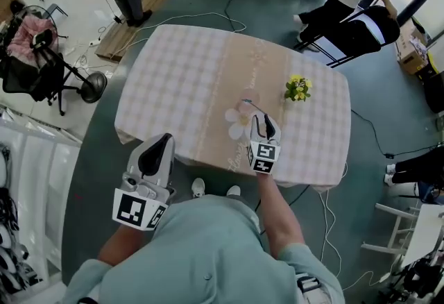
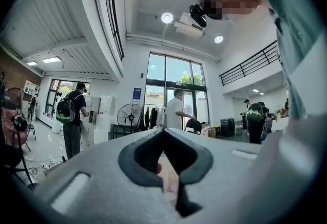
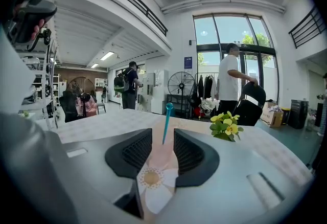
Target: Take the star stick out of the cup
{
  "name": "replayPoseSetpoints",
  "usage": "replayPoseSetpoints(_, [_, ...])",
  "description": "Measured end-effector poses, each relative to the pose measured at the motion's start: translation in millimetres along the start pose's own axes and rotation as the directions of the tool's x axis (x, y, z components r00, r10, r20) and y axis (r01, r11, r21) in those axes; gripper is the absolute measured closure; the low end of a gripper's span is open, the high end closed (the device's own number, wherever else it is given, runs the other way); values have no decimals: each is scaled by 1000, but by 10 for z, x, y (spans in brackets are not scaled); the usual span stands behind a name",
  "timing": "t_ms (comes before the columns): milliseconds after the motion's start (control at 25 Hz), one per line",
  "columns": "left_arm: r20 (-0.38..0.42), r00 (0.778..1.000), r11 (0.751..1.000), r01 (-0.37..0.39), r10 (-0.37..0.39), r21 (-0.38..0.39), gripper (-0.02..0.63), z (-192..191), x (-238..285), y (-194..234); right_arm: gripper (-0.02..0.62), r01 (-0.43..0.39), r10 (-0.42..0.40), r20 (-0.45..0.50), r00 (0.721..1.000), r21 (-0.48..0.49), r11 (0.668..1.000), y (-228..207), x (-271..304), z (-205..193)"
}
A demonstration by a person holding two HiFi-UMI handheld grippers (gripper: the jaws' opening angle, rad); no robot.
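Observation:
A thin teal stick (image 3: 166, 123) with a small knob on top stands upright on the pink runner, in the middle of the checked table (image 1: 180, 80). In the head view the stick (image 1: 247, 100) sits just beyond my right gripper (image 1: 263, 119). In the right gripper view that gripper (image 3: 163, 138) is open; the stick's lower part shows in the gap, clear of both pads. I cannot tell the cup apart from the pink runner. My left gripper (image 1: 161, 139) hangs off the table's near left edge, pointing up into the room. Its tips (image 2: 163, 133) meet with nothing held.
A small bunch of yellow flowers (image 1: 298, 89) stands right of the stick, also seen in the right gripper view (image 3: 226, 125). A white flower print (image 3: 152, 179) lies on the runner under the right jaws. A person and a dark chair (image 1: 354, 32) are beyond the far right corner.

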State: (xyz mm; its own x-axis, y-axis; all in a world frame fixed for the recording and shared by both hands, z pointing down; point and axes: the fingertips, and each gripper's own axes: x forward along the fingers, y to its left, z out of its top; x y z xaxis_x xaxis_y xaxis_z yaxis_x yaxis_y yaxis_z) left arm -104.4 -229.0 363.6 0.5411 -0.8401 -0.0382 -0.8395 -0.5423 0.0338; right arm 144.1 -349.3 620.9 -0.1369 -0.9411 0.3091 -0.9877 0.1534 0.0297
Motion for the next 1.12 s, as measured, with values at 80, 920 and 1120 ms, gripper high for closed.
replayPoseSetpoints(80, [0,1000,1000,-7,7,1,601,11,-5,9,482,0,0,-2,1000,0,1000,-14,33,8])
replayPoseSetpoints(920, [-6,999,999,-51,51,16,601,47,-15,64,489,-5,4,-40,999,-15,1000,-61,285,-85])
replayPoseSetpoints(1120, [-10,998,998,-61,62,17,601,46,-38,78,500,-11,10,-25,1000,-22,1000,-35,299,-54])
